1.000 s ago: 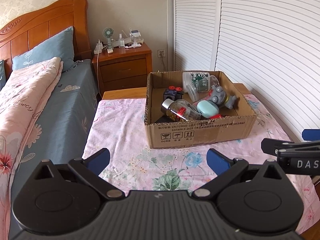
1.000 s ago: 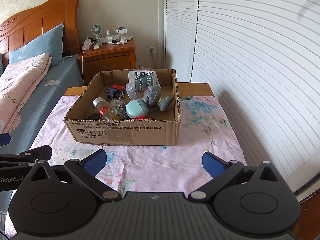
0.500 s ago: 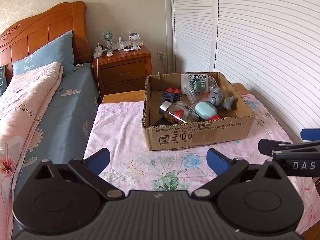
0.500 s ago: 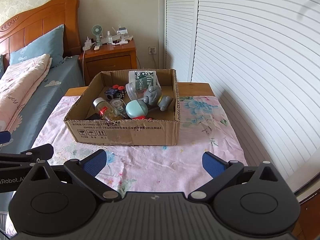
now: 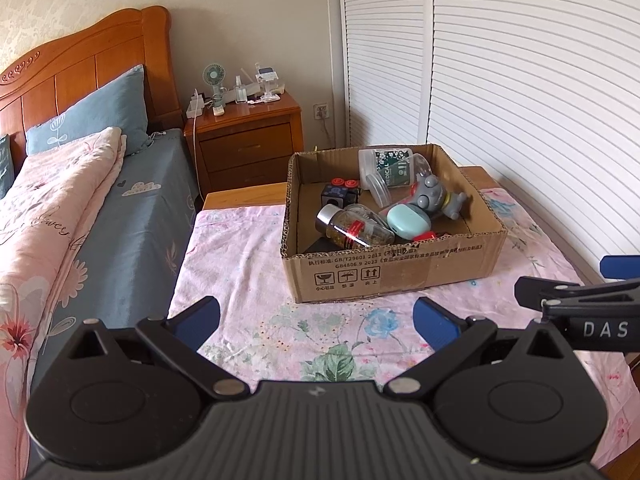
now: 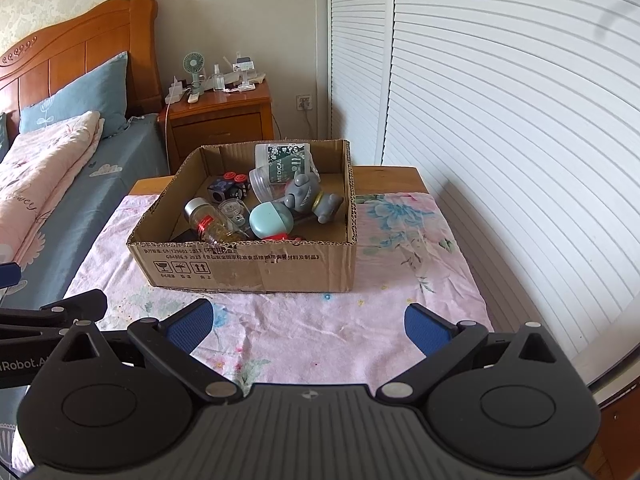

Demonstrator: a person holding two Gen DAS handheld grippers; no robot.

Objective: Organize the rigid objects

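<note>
Far off to the left of your left tool point(image 5: 316, 322) is the bed point(image 5: 100, 216), and past it stands the nightstand point(image 5: 244, 136) with a small fan point(image 5: 212, 80) on top. Your left tool is spread wide and holds nothing. It hangs over the desk point(image 5: 240, 264) with the pink flower cloth. Ahead of it and a bit to the right sits the cardboard box point(image 5: 392, 272). Inside the box, going left to right, you have a dark cube point(image 5: 336, 196) with red knobs, a glass jar point(image 5: 352, 228) lying on its side, a clear tub point(image 5: 390, 172) with a green label, a mint case point(image 5: 408, 222) and a grey toy point(image 5: 434, 196). They are all piled close and touch each other.

Your right tool point(image 6: 308, 326) is spread wide too and holds nothing. The box is right ahead of it, well apart from its tips. To its right are the white slat doors point(image 6: 500, 120)
</note>
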